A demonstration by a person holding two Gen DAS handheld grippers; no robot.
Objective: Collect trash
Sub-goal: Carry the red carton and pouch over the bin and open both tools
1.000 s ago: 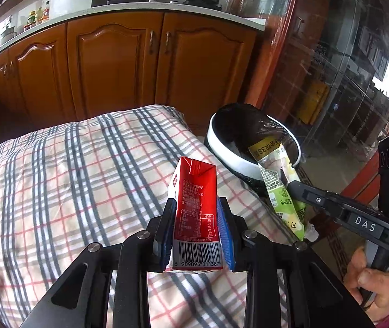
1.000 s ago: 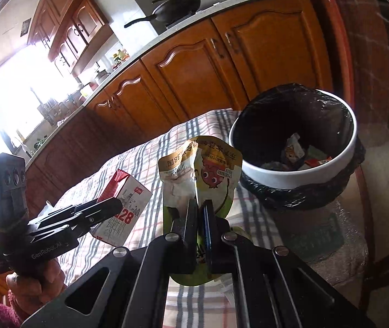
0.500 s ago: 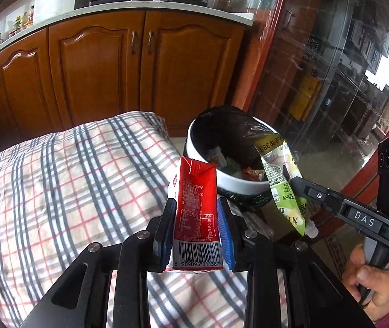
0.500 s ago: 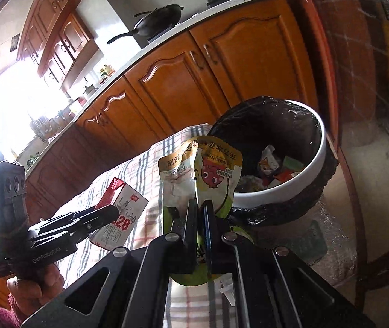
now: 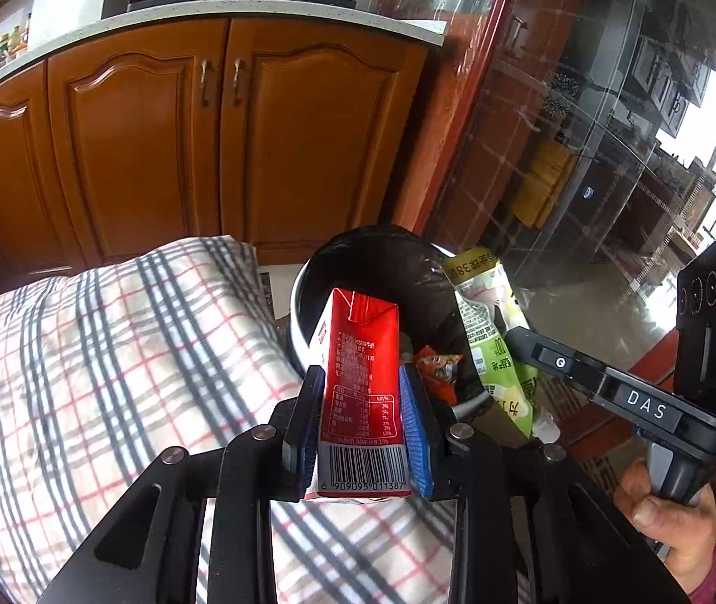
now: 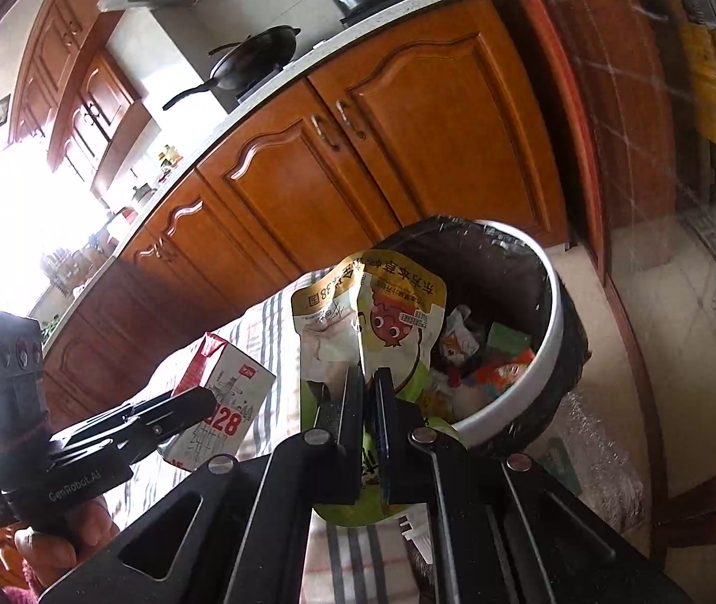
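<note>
Now carton (image 5: pixel 360 392) and pouch (image 6: pixel 383 322) above bin (image 6: pixel 534 392)

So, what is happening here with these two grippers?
A person is collecting trash. The left gripper is shut on a red milk carton, and the right gripper is shut on a green snack pouch. Both are held near a white bin with a black liner, beside the checked tablecloth. Nothing is dropped yet.

Right gripper (image 6: pixel 369 392): jaws pinched on a green-and-yellow snack pouch (image 6: pixel 373 322), held upright at the near rim of a white bin (image 6: pixel 541 367) lined with a black bag and holding mixed wrappers; left gripper (image 6: pixel 184 405), at left, clamps a red-and-white carton (image 6: pixel 227 402) over a plaid cloth (image 6: pixel 277 322); wooden cabinets (image 6: pixel 358 161) beyond.
</note>
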